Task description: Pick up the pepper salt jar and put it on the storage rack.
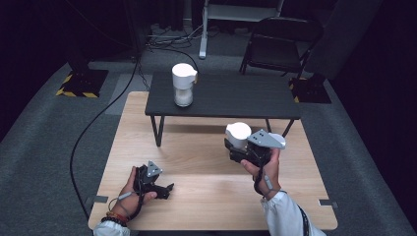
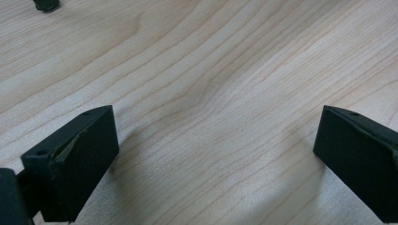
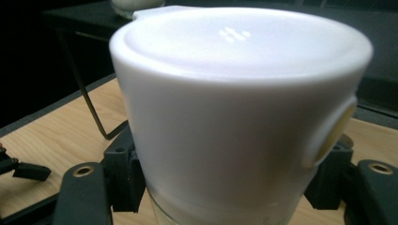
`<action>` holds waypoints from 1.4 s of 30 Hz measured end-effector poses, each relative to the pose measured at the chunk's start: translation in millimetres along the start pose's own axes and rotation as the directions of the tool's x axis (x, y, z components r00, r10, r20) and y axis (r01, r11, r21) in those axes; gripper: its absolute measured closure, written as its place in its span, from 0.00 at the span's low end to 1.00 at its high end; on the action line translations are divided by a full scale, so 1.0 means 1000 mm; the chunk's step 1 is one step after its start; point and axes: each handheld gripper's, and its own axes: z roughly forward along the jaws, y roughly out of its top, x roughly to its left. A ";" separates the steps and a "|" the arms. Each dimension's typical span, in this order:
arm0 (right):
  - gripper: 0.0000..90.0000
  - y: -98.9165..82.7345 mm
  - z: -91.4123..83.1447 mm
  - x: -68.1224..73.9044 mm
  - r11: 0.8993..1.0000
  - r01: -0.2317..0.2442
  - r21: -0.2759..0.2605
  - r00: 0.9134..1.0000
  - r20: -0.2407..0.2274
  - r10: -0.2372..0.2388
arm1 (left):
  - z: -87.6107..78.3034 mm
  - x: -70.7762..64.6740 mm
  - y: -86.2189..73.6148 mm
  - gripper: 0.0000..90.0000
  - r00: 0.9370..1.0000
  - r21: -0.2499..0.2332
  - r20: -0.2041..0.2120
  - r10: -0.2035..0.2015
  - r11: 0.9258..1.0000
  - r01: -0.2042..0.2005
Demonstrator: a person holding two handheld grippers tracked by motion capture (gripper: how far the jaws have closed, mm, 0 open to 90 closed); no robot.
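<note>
White-lidded jar (image 1: 238, 134), held off the wooden table (image 1: 206, 196) by the right gripper (image 1: 235, 153), lies at about 3 o'clock from the table's centre, just in front of the low dark side table (image 1: 231, 96) that stands at 12 o'clock. In the right gripper view the jar (image 3: 234, 122) rises upright between the two black jaws, which are clamped on its lower body from either side; the white lid shows a flat top and a yellowish tab at 3 o'clock on its wall, and a band of clear glass is visible below the lid. A second white-lidded jar (image 1: 184, 84) stands upright on the dark side table, near its left end, at about 11 o'clock from the held jar and well apart from it. The left gripper (image 1: 169, 189) rests low over the wooden table at about 7 o'clock from the table's centre, pointing toward 3 o'clock. In the left gripper view its jaws stand wide apart with bare wood grain (image 2: 211, 108) between them. The person's hands grip both tools from the table's near edge, the right sleeve (image 1: 285, 214) white. A dark folding chair (image 1: 280, 42) stands beyond the side table at 1 o'clock.
</note>
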 end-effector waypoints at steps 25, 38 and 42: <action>0.33 0.049 -0.008 -0.005 0.999 0.018 -0.048 0.999 0.042 -0.016 | 0.000 0.000 0.000 0.00 1.000 0.000 0.000 0.000 1.000 0.000; 0.33 0.066 -0.007 -0.003 0.996 0.036 -0.076 0.997 0.074 -0.030 | 0.000 0.000 0.000 0.00 1.000 0.000 0.000 0.001 1.000 -0.001; 0.33 0.070 -0.006 -0.005 0.996 0.035 -0.084 0.996 0.080 -0.028 | 0.000 0.000 0.000 0.00 1.000 0.000 0.000 0.000 1.000 0.000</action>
